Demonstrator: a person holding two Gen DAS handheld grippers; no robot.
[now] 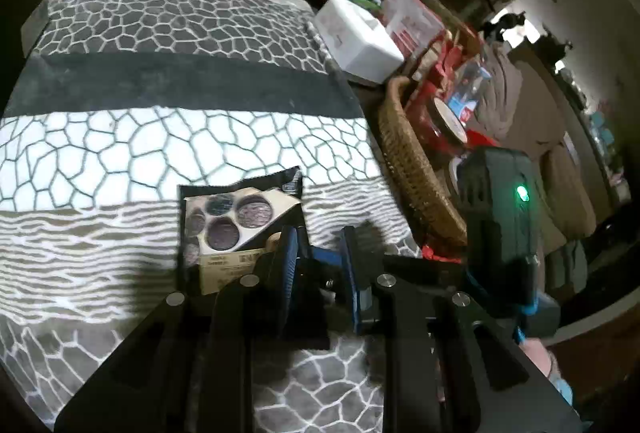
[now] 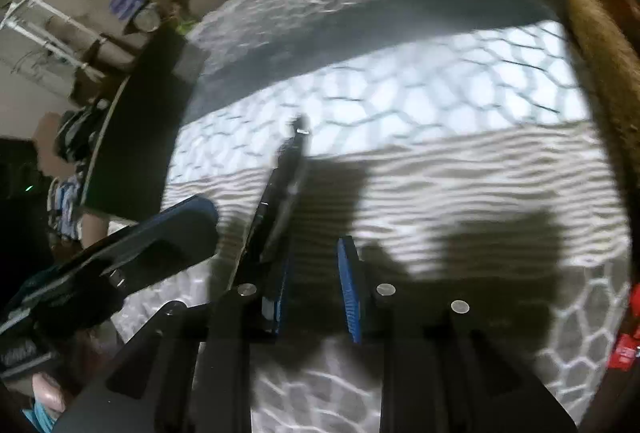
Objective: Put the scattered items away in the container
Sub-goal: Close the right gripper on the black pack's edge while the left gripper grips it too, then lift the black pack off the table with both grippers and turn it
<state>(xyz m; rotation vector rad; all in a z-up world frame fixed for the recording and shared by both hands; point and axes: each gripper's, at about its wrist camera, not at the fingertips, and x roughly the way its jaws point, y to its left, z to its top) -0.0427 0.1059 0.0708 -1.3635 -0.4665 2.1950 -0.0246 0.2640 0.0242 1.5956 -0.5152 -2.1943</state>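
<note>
With the packet [image 1: 240,229] lying flat at lower centre beside the spread, empty left gripper [image 1: 318,253], and the right gripper [image 2: 312,281] likewise spread, pinch one edge firmly, lift clear, then carry right into the basket [image 1: 412,169].

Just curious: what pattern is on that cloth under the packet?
Grey and white cracked-stone cells with wavy stripes on the cloth; clearest in the left wrist view.

You can't read anything here — the label on the snack packet [image 1: 232,233] and the red packaging [image 1: 412,21] print stay too blurred.
</note>
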